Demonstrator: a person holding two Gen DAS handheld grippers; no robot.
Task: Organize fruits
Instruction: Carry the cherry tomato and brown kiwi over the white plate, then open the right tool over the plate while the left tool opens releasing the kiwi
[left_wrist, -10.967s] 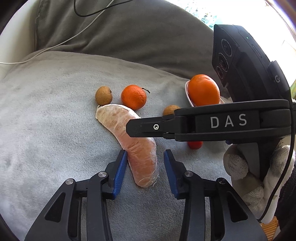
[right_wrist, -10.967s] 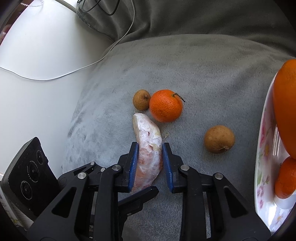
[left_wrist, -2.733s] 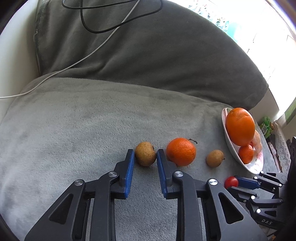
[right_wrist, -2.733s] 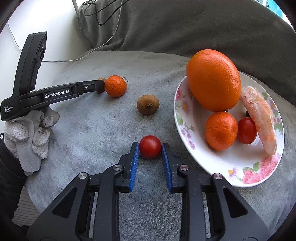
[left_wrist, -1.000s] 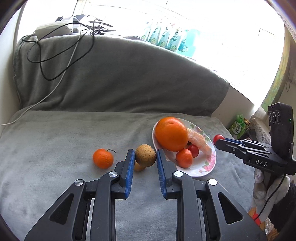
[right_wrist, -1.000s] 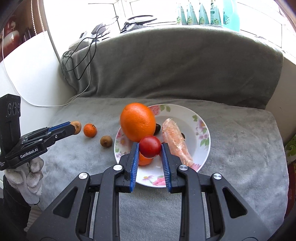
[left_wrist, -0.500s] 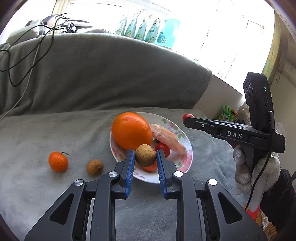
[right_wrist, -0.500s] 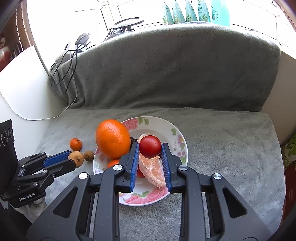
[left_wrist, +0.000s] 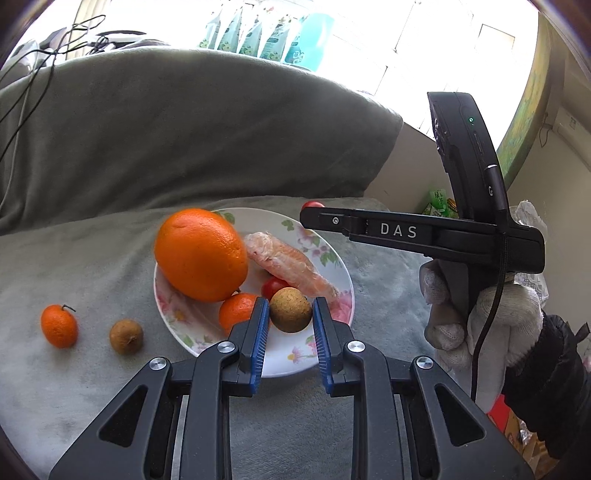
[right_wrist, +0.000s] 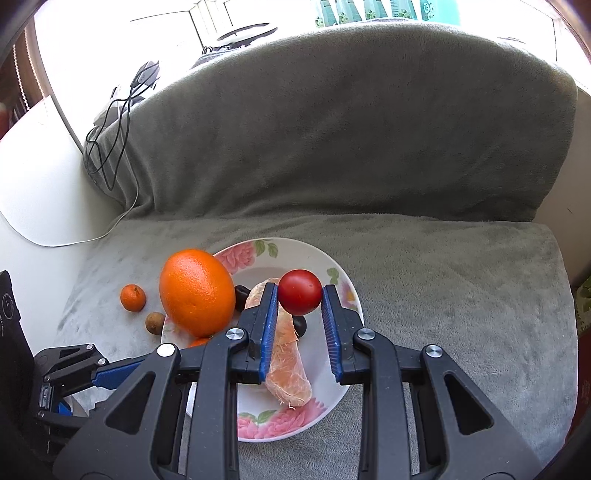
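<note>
Left claw (left_wrist: 289, 320): blue pads partly apart, a brown longan (left_wrist: 290, 310) sits between them over the near part of the flowered plate (left_wrist: 325, 258). Left pad looks just clear of it, right pad close; can't tell if it's gripped or just released, nor whether it rests on the plate.

Right claw (right_wrist: 300, 304): same story with a red cherry tomato (right_wrist: 300, 292) up at the fingertips, above the plate. Small gaps show on both sides of it, contact unclear. From the left view only a sliver of that tomato shows behind the claw's black finger.

The plate sits on a grey plush sofa cushion (right_wrist: 443, 266). On it:
- big orange (left_wrist: 200, 254) at the left rim
- wrapped pomelo segment (left_wrist: 291, 269) lying diagonally
- small mandarin (left_wrist: 236, 312), partly behind the left claw's pad
- second red tomato (left_wrist: 275, 286), mostly hidden between segment and longan
- dark round items (right_wrist: 240, 295) beside the orange in the right view, too occluded to identify

Off the plate, left of it on the cushion: a small mandarin with stem (left_wrist: 59, 325) and a second longan (left_wrist: 126, 336), near each other, not touching.

White-gloved right hand (left_wrist: 476, 325) holds the right claw's handle; the lower wrist runs out of frame. Window behind is blown out, bottles on the sill unreadable.
</note>
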